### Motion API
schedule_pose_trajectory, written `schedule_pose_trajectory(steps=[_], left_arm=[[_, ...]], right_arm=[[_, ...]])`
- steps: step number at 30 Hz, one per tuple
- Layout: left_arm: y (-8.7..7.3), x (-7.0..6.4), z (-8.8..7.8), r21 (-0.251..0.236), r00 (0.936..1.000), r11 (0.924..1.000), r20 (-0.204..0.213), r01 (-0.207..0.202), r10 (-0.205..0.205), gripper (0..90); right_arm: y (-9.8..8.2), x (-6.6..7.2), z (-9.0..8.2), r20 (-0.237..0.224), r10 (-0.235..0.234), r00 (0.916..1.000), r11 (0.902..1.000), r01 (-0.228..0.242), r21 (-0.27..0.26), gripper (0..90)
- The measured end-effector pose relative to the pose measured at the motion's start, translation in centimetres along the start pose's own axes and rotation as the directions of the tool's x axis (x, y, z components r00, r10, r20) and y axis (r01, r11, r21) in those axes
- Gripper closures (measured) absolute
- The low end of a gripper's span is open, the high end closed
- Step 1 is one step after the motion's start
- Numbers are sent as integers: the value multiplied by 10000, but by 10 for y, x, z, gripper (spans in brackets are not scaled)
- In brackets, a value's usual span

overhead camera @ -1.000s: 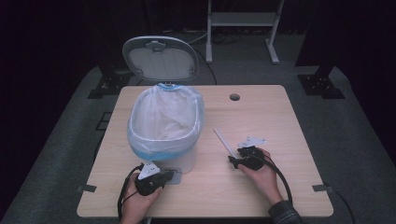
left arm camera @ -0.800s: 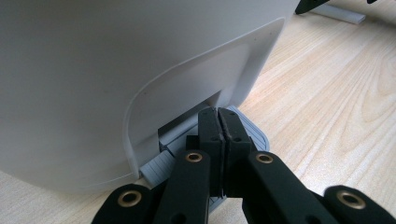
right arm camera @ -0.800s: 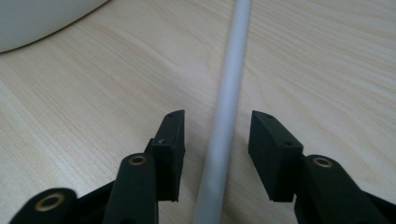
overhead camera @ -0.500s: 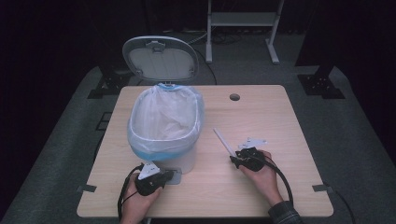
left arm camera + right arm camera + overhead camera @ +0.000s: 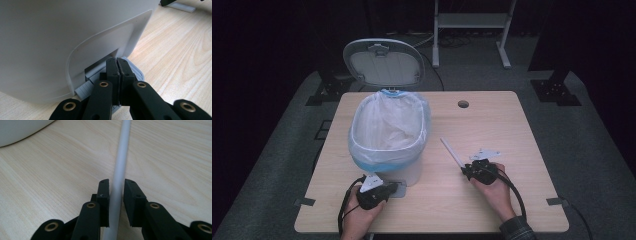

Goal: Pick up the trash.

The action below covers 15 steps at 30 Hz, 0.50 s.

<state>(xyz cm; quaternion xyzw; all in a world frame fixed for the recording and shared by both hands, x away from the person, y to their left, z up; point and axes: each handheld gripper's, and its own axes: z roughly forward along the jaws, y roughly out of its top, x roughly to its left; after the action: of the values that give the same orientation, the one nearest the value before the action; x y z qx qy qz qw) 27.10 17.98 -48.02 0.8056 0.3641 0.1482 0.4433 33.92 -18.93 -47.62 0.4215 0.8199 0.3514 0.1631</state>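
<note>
White plastic stick: a thin rod (image 5: 119,170) lying flat on the pale wood table (image 5: 512,125), on the person's right, running away from the right claw (image 5: 467,172) toward the table's middle; its near end sits between that claw's jaws.
Right claw: jaws have just been closing around the stick; in the right gripper view the left pad meets the rod, while a thin gap shows on the other side (so the pinch looks nearly made, not yet firm).
Left claw: (image 5: 117,67) jaws pressed flat together with nothing between them, tips resting down on the grey foot pedal (image 5: 135,71) at the base of the bin.
Bin: white pedal bin (image 5: 388,131) on the left half of the table, lined with a translucent blue-white bag, lid (image 5: 383,62) standing upright and open behind it.
Hands: neither has shifted over the earlier high views; only the right jaws have changed.
Reading: pedal held down keeps the lid up, and the closing right jaws mark the pickup of the stick (the drop into the bag is my guess for the goal).
Stage: early; stick not yet lifted, bag shows no stick inside.
Next need: finish the squeeze, lift level, carry left over the rim.
Risk: a slim round rod can roll or pivot in a loose pinch.
</note>
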Motion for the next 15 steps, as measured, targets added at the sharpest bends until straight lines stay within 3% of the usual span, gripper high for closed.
schedule_pose_trajectory(steps=[15], left_arm=[[0,0,0,2,10000,10000,5,3,-3,889]], right_arm=[[-1,-2,-1,-10,206,9998,9998,-206,48,791]])
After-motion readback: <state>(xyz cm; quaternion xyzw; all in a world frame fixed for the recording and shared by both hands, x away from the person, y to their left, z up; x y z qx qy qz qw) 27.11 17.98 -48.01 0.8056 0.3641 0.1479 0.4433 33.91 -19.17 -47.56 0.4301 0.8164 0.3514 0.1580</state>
